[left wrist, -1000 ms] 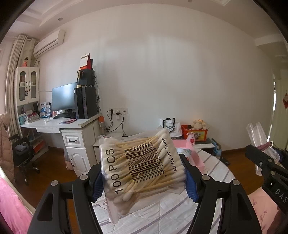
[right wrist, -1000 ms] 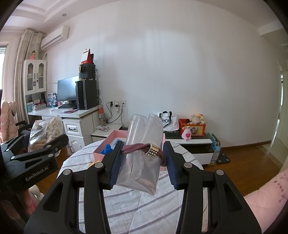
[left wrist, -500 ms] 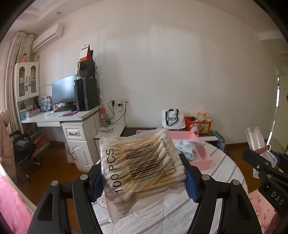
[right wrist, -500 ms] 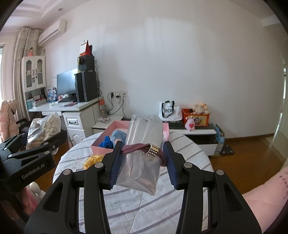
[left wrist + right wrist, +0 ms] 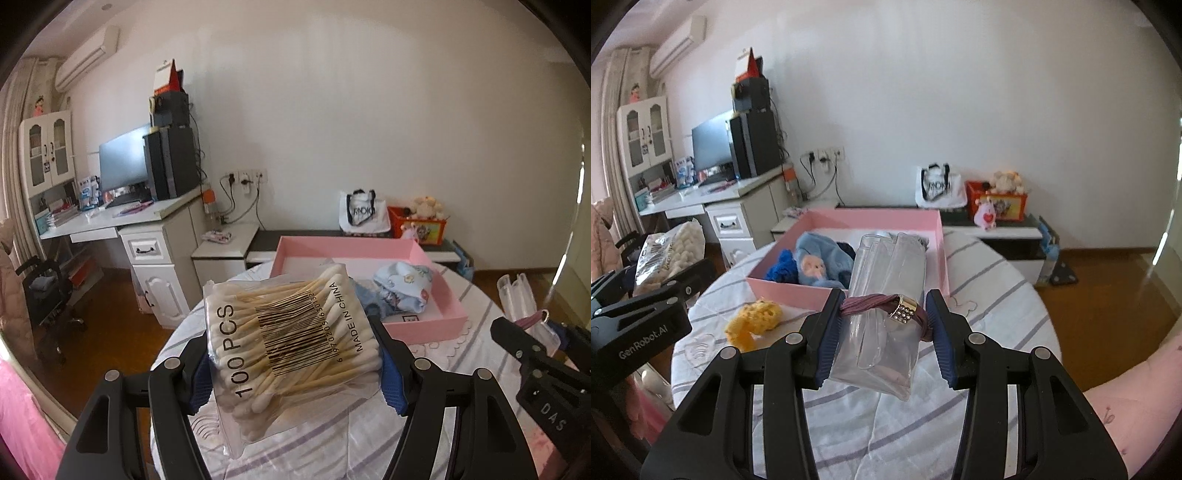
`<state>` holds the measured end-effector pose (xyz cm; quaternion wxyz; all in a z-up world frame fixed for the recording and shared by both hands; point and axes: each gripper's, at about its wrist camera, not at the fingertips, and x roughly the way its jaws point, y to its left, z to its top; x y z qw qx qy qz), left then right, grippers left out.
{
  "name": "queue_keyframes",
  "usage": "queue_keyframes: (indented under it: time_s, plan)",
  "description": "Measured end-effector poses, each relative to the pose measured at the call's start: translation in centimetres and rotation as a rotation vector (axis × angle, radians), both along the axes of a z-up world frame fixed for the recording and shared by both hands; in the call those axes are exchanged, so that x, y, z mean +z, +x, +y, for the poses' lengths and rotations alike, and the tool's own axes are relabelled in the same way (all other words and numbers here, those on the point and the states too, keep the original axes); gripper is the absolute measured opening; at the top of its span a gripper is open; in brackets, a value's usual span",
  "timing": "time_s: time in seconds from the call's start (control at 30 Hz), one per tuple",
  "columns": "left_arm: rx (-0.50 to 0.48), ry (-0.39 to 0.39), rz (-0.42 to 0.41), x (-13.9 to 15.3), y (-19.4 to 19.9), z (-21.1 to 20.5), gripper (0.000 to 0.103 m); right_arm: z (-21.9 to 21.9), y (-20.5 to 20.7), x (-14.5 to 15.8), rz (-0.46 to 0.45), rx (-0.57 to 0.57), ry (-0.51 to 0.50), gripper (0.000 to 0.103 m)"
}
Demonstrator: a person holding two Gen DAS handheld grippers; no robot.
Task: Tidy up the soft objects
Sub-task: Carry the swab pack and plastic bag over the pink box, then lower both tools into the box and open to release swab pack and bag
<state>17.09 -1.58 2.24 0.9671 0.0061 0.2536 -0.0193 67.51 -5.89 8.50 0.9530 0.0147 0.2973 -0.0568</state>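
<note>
My left gripper (image 5: 295,363) is shut on a clear bag of cotton swabs (image 5: 291,343) marked "100 PCS", held above the near left part of the round table. My right gripper (image 5: 884,325) is shut on a clear plastic pouch (image 5: 882,295) wrapped by a purple corded band with a gold clasp (image 5: 904,309), held just in front of the pink box (image 5: 849,218). The box holds a light blue plush (image 5: 820,264), a dark blue knit piece (image 5: 781,269) and a patterned blue cloth (image 5: 404,286). A yellow knit item (image 5: 753,319) lies on the cloth left of my right gripper.
The round table has a white cloth with purple stripes (image 5: 990,295). Behind it stand a white desk with monitor (image 5: 122,162), a low dark bench with a white tote bag (image 5: 362,214) and an orange toy box (image 5: 419,227). Wooden floor lies to the right (image 5: 1108,273).
Both grippers have tilted down and moved closer to the table, so the pink box and its contents show more fully. Both still hold the same items.
</note>
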Motion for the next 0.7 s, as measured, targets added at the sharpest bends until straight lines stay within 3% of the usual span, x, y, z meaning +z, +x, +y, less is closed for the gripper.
queue_keyframes:
  time_s: [0.37, 0.7]
  plan:
    - [-0.023, 0.025, 0.096, 1.0, 12.4, -1.7, 0.068, -1.2, 6.9, -2.3, 0.107, 0.006, -0.004, 0.042]
    - [-0.09, 0.02, 0.23, 1.7, 25.8, -0.8, 0.068, -1.4, 15.0, -5.4, 0.274, 0.037, -0.041, 0.042]
